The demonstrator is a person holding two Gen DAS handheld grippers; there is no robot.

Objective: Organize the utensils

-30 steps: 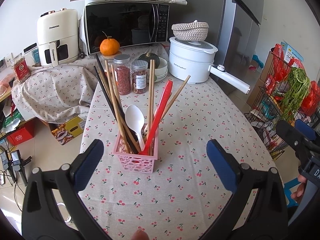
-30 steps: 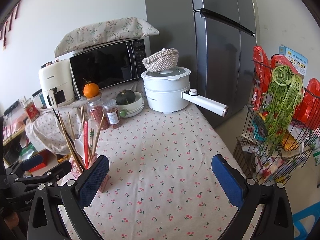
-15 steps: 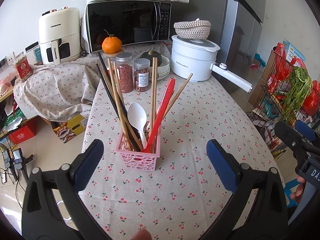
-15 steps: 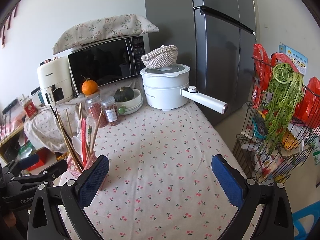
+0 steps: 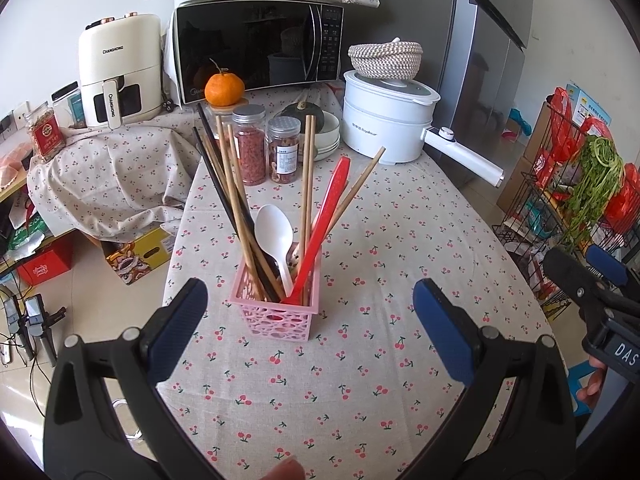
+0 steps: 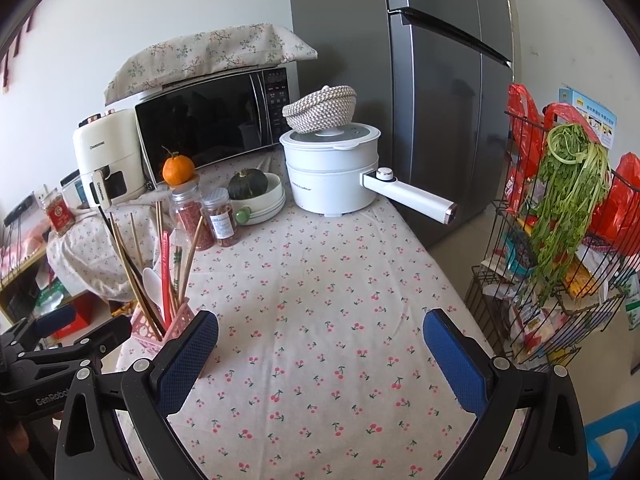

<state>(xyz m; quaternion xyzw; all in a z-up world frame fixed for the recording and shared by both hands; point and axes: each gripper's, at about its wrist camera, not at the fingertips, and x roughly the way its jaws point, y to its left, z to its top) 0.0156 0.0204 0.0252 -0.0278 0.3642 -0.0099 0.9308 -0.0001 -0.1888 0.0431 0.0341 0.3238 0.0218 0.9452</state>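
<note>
Both tongs, left (image 5: 310,322) and right (image 6: 320,354), gape empty near the pink basket (image 5: 276,316)

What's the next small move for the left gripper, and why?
Probably ease the left gripper forward and up toward the red spoon. It is open and empty, the pink basket stands just ahead between its fingers, and the utensils lean mixed together.

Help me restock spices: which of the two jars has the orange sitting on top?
The taller jar of red contents, left of the shorter jar, carries the orange.
</note>
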